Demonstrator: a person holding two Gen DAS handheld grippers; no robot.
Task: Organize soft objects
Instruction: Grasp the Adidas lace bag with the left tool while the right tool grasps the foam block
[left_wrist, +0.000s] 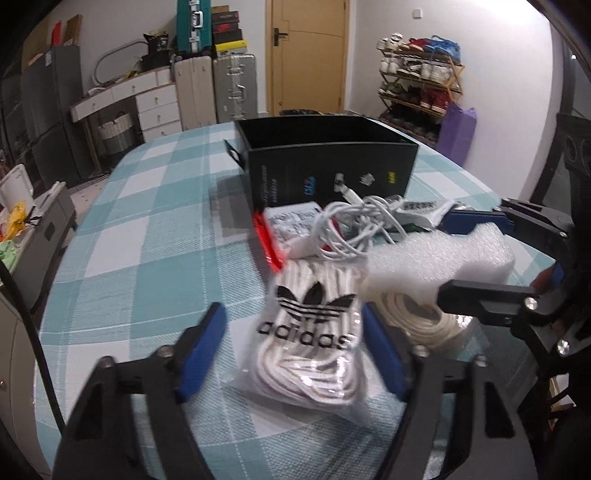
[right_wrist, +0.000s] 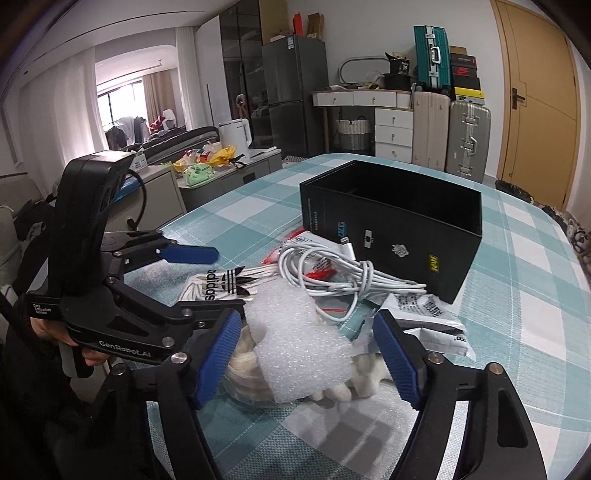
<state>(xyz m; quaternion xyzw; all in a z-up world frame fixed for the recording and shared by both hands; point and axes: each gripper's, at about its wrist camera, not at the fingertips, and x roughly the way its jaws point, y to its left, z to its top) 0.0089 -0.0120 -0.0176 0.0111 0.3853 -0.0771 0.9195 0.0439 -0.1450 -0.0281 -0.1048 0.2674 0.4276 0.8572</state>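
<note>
I see box (left_wrist: 328, 155) standing on bench (left_wrist: 147, 229), far side of pile. Cable tangle (left_wrist: 351, 229) just in front of box, lying on flat packets (left_wrist: 291, 225). Lace bag (left_wrist: 314, 339) nearer me, between my left tool (left_wrist: 295, 354) fingers. Foam piece (right_wrist: 295, 343) right of lace bag, resting on rope coil (left_wrist: 417, 325), between my right tool (right_wrist: 306, 358) fingers. Suitcases (left_wrist: 216, 92) and shoe rack (left_wrist: 421, 81) beyond bench, against back wall.

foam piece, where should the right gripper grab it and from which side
Probably across the foam piece's near, wider end, coming straight on from the near table edge. The right gripper is open with that end between its fingers; the far end narrows toward the white cable.
</note>
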